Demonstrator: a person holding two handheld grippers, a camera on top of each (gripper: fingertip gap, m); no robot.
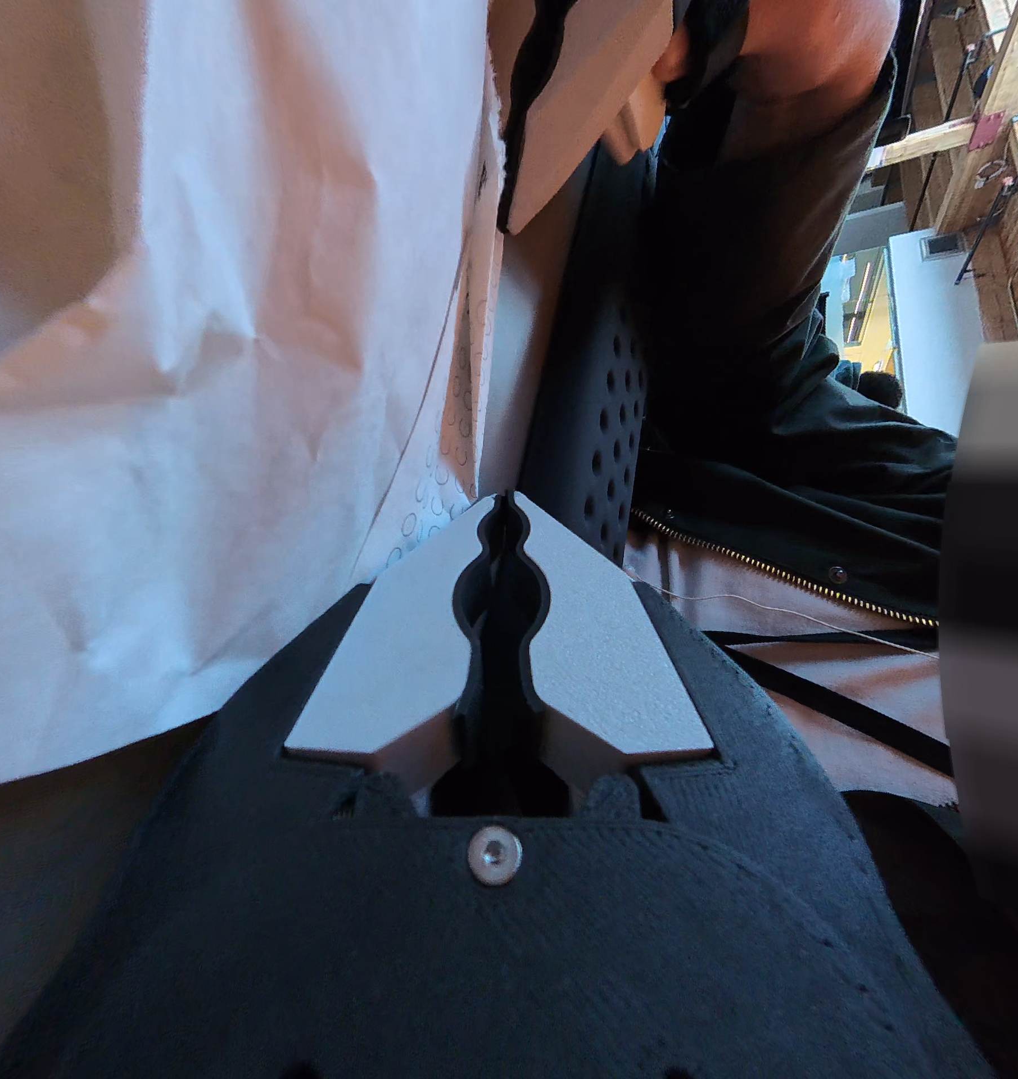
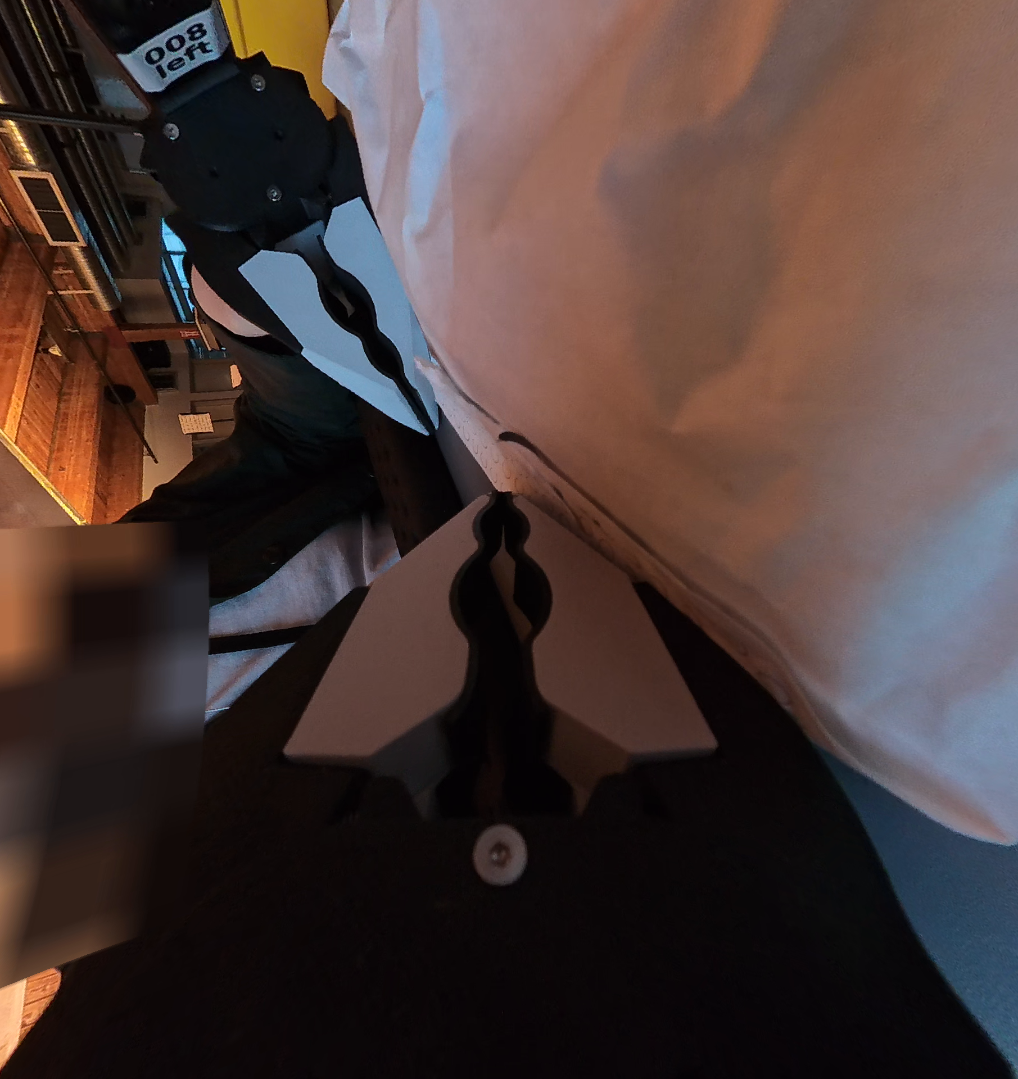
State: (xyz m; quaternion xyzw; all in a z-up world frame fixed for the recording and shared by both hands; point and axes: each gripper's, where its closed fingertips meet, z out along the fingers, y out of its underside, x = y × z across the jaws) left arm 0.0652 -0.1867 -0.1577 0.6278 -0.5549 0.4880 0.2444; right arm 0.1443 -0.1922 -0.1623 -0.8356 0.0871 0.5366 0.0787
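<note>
In the left wrist view, the left tongs (image 1: 505, 503) are closed, tips together. A thin pale edge seems to run between the pads, but whether it is pinched there I cannot tell. A large white crumpled paper bag (image 1: 202, 350) fills the space to the left of the tips and beside them, its printed edge with small ring marks running just past them. Beyond the tips stands a dark panel with round holes (image 1: 611, 438), and farther off a person's dark jacket with a brass zipper (image 1: 787, 572).

In the right wrist view, the right tongs (image 2: 502, 503) are likewise closed, with a strip of the bag's pale edge (image 2: 509, 590) lying between the pads. The bag's body (image 2: 728, 350) billows up and to the right of the tips. Farther back, the left tongs (image 2: 427, 423) show again, closed at the same bag edge. Behind them is a brick wall (image 2: 56, 409).
</note>
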